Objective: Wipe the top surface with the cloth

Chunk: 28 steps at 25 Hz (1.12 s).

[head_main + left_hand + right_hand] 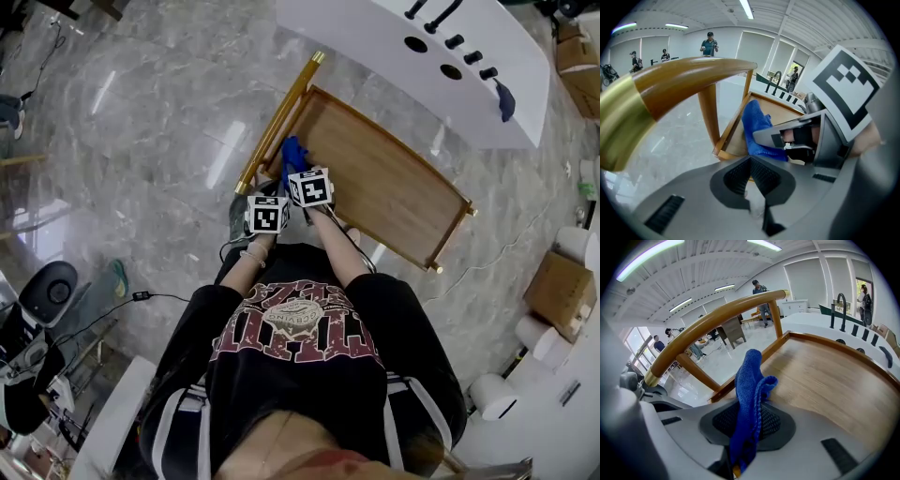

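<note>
Marble floor [141, 141] under a wooden cart top [394, 187]. My right gripper's [747, 416] fingers pinch the cloth [749, 380] at the top's 9 o'clock end. My left gripper's [750, 164] fingers are pressed together, empty.

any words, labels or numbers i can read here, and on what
Shirt: red and white lettering across the chest, too blurred to read.
Left marker cube, right marker cube: black-and-white square patterns, no words.
Nothing else bears readable text.

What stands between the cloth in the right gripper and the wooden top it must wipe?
Nothing visible. The cloth, clamped in the right gripper, sits by the bare wooden top; the handle stands beyond its edge.
</note>
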Each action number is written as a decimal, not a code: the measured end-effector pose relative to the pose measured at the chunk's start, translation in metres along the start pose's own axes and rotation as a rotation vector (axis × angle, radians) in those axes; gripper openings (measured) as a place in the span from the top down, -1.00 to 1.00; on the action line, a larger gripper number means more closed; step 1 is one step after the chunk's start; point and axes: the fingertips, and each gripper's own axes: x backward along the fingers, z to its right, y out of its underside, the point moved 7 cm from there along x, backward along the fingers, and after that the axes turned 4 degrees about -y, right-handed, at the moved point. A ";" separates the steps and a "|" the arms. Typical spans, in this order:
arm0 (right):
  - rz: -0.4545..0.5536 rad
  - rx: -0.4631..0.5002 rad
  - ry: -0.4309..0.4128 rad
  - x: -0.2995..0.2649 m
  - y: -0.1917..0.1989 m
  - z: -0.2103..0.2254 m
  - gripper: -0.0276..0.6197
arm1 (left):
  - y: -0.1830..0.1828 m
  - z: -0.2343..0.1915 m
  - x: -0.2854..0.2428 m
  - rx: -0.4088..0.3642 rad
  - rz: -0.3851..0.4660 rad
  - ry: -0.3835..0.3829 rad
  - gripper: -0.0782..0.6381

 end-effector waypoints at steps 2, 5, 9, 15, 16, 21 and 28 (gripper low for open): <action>0.003 -0.007 0.006 0.004 0.004 0.002 0.64 | 0.000 0.002 -0.002 -0.012 -0.008 0.003 0.65; 0.004 -0.020 0.017 0.008 0.010 0.006 0.64 | -0.001 0.007 -0.006 -0.041 -0.022 0.010 0.65; 0.002 -0.032 0.023 0.014 0.015 0.012 0.64 | 0.000 0.015 -0.010 -0.071 -0.040 0.028 0.65; 0.016 -0.047 0.045 0.030 0.025 0.020 0.64 | -0.002 0.025 -0.009 -0.123 -0.050 0.023 0.65; 0.018 -0.049 0.049 0.032 0.026 0.021 0.64 | -0.002 0.025 -0.009 -0.132 -0.050 0.022 0.65; 0.024 -0.039 0.062 0.035 0.029 0.024 0.64 | -0.004 0.032 -0.010 -0.166 -0.048 0.035 0.65; 0.038 -0.020 0.056 0.040 0.036 0.032 0.64 | -0.001 0.050 -0.015 -0.199 -0.043 0.056 0.65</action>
